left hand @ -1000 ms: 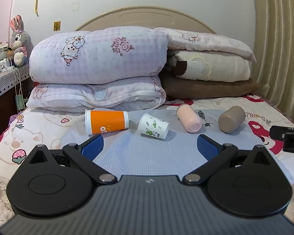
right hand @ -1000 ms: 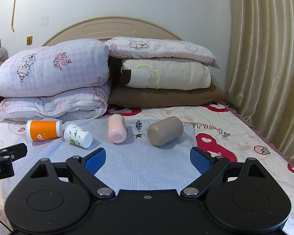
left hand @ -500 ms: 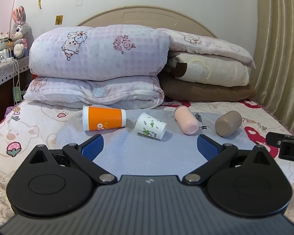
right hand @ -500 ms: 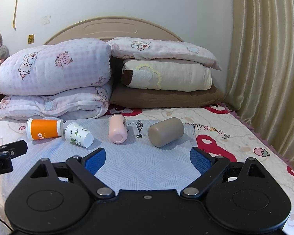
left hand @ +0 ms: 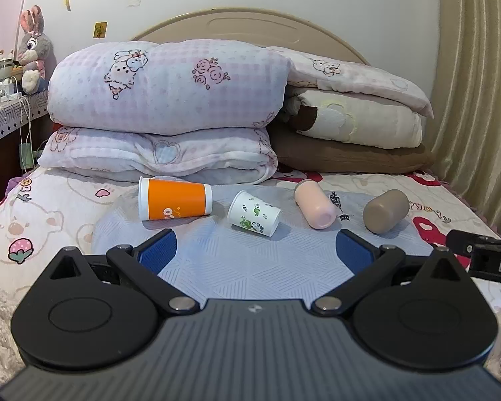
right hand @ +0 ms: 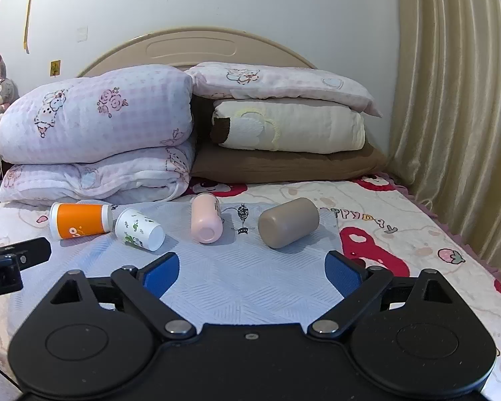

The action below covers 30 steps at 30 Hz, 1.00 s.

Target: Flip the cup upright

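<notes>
Several cups lie on their sides in a row on a pale blue mat [left hand: 250, 260] on the bed: an orange cup [left hand: 173, 198] [right hand: 80, 220], a white cup with green leaves [left hand: 254, 213] [right hand: 139, 229], a pink cup [left hand: 314, 204] [right hand: 205, 217] and a brown cup [left hand: 385, 211] [right hand: 289, 222]. My left gripper [left hand: 255, 250] is open and empty, short of the white cup. My right gripper [right hand: 252, 272] is open and empty, short of the pink and brown cups.
Folded quilts [left hand: 170, 100] and stacked pillows [left hand: 354, 123] lie right behind the cups against the headboard. A curtain [right hand: 457, 117] hangs at the right. A side table with a plush rabbit [left hand: 33, 50] stands at the left.
Both grippers have drifted slightly, shifting the view a little; the cups have not moved. Both grippers stay open.
</notes>
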Available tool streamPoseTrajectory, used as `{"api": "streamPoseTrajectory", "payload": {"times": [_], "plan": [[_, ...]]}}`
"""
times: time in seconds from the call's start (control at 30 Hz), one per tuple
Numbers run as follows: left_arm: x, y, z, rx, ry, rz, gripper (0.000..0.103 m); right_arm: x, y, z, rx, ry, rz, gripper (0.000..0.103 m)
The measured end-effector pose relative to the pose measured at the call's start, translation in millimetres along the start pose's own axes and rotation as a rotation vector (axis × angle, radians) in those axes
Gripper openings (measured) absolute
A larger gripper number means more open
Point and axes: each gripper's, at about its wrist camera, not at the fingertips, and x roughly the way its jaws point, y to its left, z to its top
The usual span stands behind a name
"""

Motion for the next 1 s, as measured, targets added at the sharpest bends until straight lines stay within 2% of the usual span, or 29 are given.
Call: {"api": "streamPoseTrajectory", "payload": {"times": [0.63, 1.0], "plan": [[1, 2, 0, -0.025, 0.018, -0.016, 0.103, 0, -2, 0, 0.011, -0.004, 0.01, 0.102], [7, 12, -2, -0.08, 0.042, -0.016, 0.103, 2, -2, 0, 0.008, 0.001, 0.01, 0.102]]}}
